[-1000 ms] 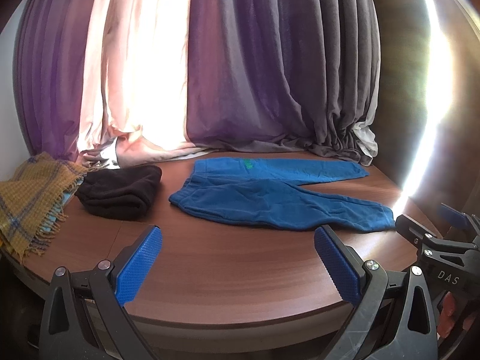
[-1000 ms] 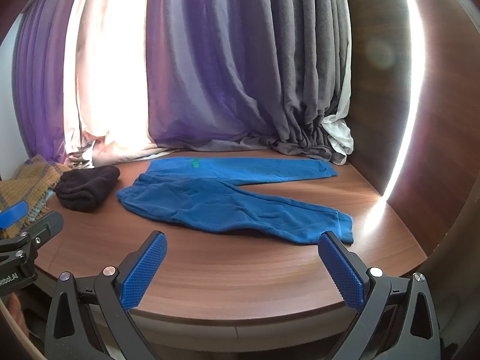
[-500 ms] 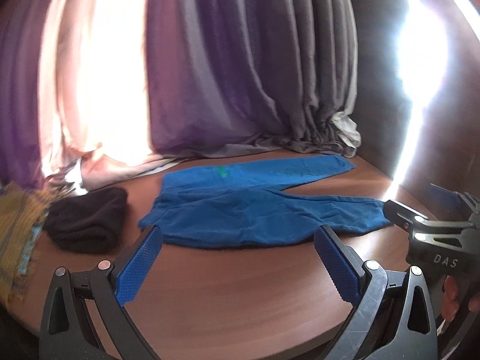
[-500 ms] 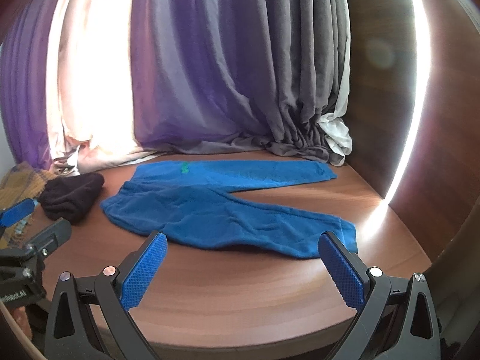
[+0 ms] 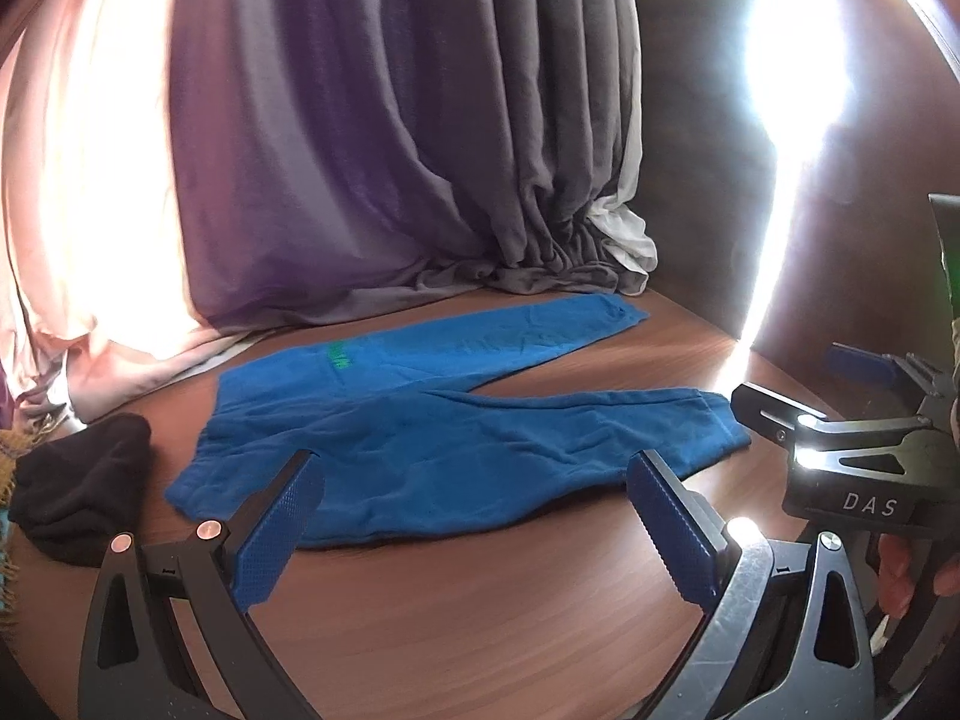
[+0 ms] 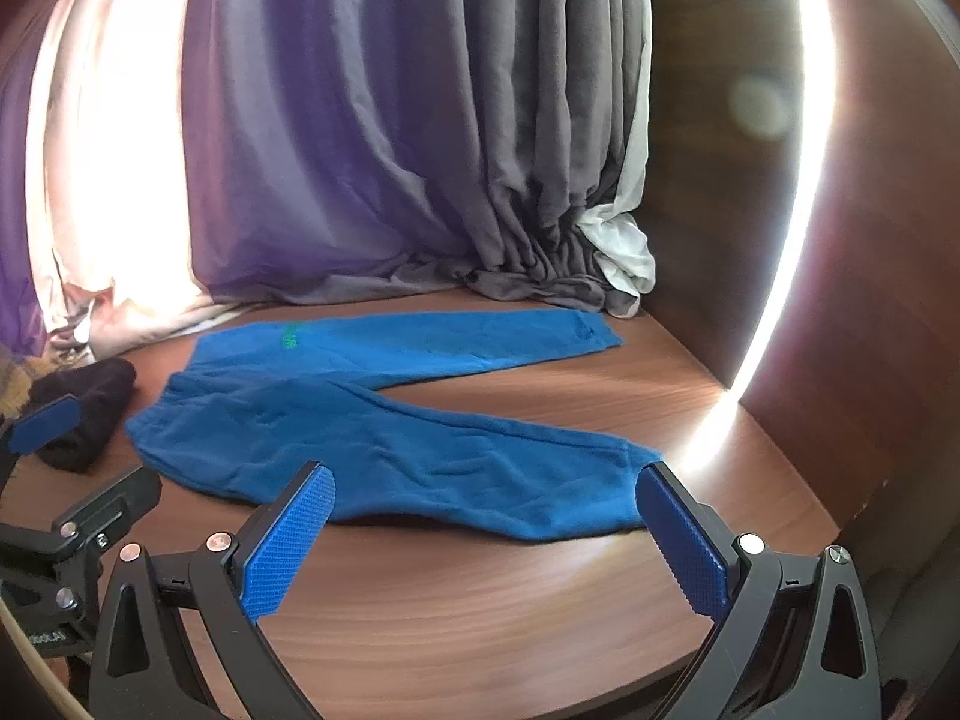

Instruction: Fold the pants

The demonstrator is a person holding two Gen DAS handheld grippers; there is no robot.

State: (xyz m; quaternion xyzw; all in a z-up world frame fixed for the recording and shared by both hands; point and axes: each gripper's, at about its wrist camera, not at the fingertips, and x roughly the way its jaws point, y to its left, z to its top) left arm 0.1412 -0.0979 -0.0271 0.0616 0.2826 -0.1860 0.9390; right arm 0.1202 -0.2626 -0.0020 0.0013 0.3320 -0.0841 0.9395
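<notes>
While both tools hang short of the cloth, the small bright-blue fleece pants [image 5: 456, 450] lie flat on the brown wood-grain tabletop [image 5: 480, 618], waistband toward the left, the two legs running right and splayed in a narrow V. Far leg reaches toward the curtain foot; near leg ends by the sunlit strip at the table's right edge. Green mark shows near the waist on the far leg.

Left gripper [image 5: 474, 528]: blue ribbed pads spread wide, nothing between them, above the bare wood just in front of the pants' near edge. Right gripper [image 6: 486, 540]: pads likewise spread wide and empty, in front of the near leg's cuff end. Whether either one touches the cloth, cannot tell.

Left of the waistband, apart from it, sits a bunched black knitted garment [image 5: 78, 504]. Behind the pants, grey-purple pleated curtains [image 6: 372, 138] pool on the tabletop, sunlight glaring through at left.
</notes>
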